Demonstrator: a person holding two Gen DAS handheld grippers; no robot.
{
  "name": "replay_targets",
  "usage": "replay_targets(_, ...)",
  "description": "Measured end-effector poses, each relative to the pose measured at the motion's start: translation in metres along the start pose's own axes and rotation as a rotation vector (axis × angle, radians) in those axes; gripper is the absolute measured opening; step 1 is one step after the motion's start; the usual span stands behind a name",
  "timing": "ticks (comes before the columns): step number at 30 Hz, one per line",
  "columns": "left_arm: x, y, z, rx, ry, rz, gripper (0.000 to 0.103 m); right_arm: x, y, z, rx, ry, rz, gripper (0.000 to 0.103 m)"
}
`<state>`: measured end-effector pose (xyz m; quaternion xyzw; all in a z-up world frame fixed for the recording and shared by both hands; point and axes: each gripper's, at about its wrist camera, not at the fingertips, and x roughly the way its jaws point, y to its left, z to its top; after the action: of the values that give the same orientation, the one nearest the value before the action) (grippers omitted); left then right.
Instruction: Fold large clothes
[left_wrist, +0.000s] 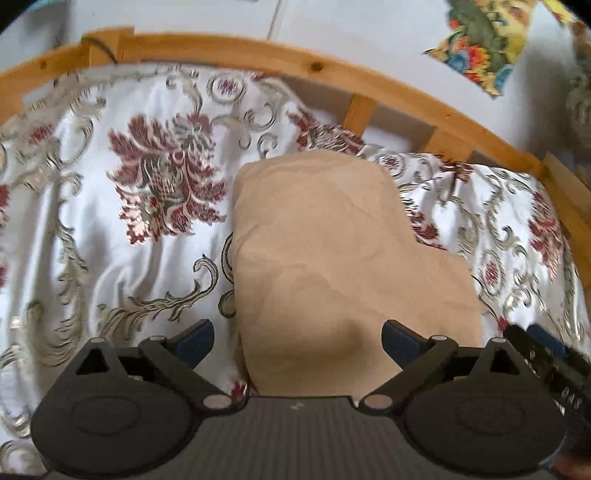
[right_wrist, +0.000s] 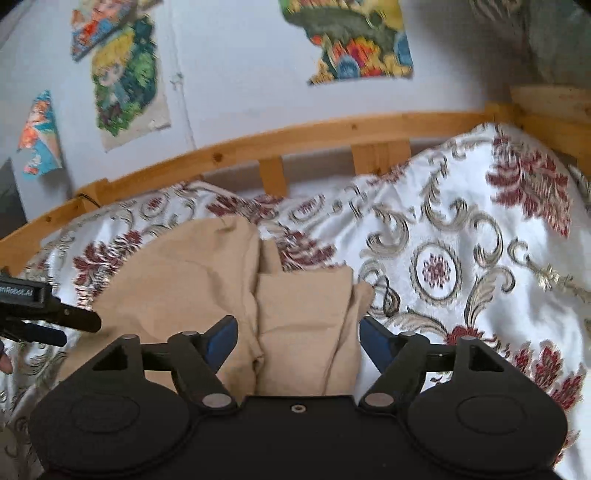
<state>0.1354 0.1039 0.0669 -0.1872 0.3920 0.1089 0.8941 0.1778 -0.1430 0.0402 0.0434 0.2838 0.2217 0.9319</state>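
A wooden bed rail (left_wrist: 388, 86) is running along the far side, with colourful pictures (right_wrist: 125, 81) hanging on the wall above it; the tan garment (left_wrist: 332, 266) is lying folded on the floral bedspread (left_wrist: 122, 206); the left tool (left_wrist: 297, 341) is hovering spread over its near edge; the right tool (right_wrist: 299, 336) is gaping likewise, straddling the folded layers.

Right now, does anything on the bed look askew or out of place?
Only slightly. The tan garment is folded unevenly: in the right wrist view its right-hand layers bunch and stick out past one another. The floral bedspread under it is wrinkled. Nothing looks spilled or damaged.
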Motion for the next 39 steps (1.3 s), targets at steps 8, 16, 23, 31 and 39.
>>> replay_targets(8, -0.073, -0.007, -0.039, -0.012, -0.171, -0.008, 0.102, -0.062, 0.029, 0.001, -0.126, -0.165, 0.046, 0.095)
replay_targets(16, -0.11, -0.011, -0.077, 0.032, -0.26, 0.019, 0.102, -0.117, 0.052, -0.022, -0.233, -0.177, 0.066, 0.102)
replay_targets(23, -0.102, -0.008, -0.11, 0.086, -0.251, 0.038, 0.102, -0.144, 0.047, -0.042, -0.163, -0.157, 0.062, 0.102)
replay_targets(31, -0.1, 0.0, -0.116, 0.073, -0.254, 0.03, 0.102, -0.143, 0.041, -0.054, -0.128, -0.124, 0.026, 0.102)
replay_targets(39, -0.096, 0.005, -0.118, 0.045, -0.219, 0.024, 0.102, -0.138, 0.041, -0.056, -0.131, -0.105, 0.024, 0.102)
